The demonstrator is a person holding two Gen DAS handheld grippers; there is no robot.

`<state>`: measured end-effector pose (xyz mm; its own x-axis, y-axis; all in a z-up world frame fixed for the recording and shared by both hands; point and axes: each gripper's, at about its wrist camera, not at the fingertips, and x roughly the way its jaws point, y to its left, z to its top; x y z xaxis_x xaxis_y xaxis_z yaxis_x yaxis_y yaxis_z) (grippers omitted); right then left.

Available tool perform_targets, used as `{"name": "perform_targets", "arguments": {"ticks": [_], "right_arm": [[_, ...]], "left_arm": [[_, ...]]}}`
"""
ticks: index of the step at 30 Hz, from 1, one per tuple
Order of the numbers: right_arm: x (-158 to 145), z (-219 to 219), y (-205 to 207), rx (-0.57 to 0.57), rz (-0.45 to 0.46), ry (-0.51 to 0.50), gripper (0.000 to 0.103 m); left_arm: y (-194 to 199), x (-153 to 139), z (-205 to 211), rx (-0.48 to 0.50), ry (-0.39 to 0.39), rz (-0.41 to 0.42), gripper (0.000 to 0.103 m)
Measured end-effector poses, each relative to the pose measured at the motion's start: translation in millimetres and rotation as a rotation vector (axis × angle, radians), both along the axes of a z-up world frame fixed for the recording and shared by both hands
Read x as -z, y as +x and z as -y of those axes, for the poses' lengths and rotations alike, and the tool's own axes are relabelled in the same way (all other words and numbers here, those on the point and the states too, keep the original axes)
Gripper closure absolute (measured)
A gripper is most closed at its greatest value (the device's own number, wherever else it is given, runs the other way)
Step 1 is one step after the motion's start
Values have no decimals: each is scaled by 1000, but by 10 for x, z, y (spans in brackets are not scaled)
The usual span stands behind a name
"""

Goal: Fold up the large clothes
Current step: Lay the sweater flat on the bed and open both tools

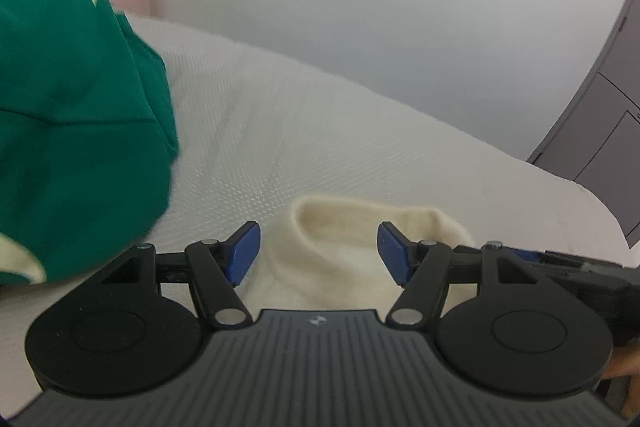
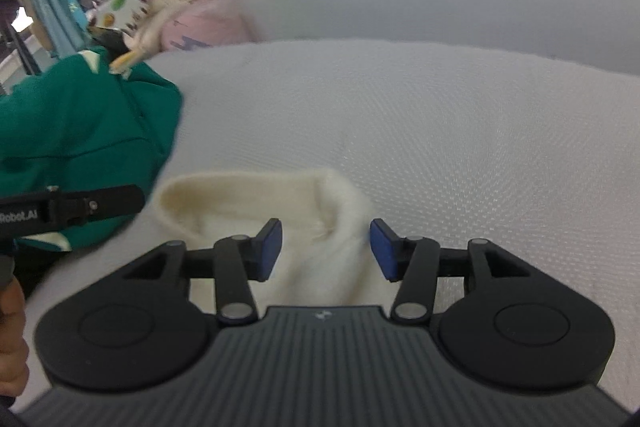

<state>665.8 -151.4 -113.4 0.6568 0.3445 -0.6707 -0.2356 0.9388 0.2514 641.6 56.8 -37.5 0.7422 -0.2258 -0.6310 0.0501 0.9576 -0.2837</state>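
Left gripper [image 1: 319, 251]: jaws apart, blue pads clear of each other; nothing clamped. Cream cloth shows in the gap between the pads, but neither pad presses on it.
Left pads [image 1: 244, 253]: the near-side pad sits just at the cream cloth's left edge; contact cannot be told.
Right gripper [image 2: 326, 250]: jaws parted, somewhat narrower than the left; released, nothing held.
Right pads [image 2: 383, 251]: the right-hand pad stands just beside the cloth's fuzzy right edge; the other pad is over the cloth.
Cream garment [image 1: 360, 239]: lies flat on the white bed cover [image 1: 360, 131], directly below and ahead of both grippers; a rounded folded edge faces away from the cameras. In the right wrist view its far rim curls up as a low lip [image 2: 248, 187].
Green garment [image 1: 80, 131]: bunched, with cream trim, to the left of the cream piece; in the right wrist view [image 2: 88, 139] it lies left of the cream piece, behind the other gripper's black arm.
Person's hand [image 2: 12, 339]: partly visible at the left edge.
Background: blurred pile of coloured items [image 2: 132, 7] at far left.
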Motion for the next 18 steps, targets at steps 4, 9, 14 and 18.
{"name": "perform_targets", "arguments": {"ticks": [4, 9, 14, 18], "right_arm": [[-323, 0, -440, -23, 65, 15, 51], [-684, 101, -1119, -53, 150, 20, 51], [-882, 275, -1859, -72, 196, 35, 51], [-892, 305, -2390, -107, 216, 24, 51]], "left_arm": [[-617, -235, 1, -16, -4, 74, 33], [-1536, -506, 23, -33, -6, 135, 33], [-2597, -783, 74, -60, -2, 173, 33], [-3325, -773, 89, -77, -1, 182, 33]]}}
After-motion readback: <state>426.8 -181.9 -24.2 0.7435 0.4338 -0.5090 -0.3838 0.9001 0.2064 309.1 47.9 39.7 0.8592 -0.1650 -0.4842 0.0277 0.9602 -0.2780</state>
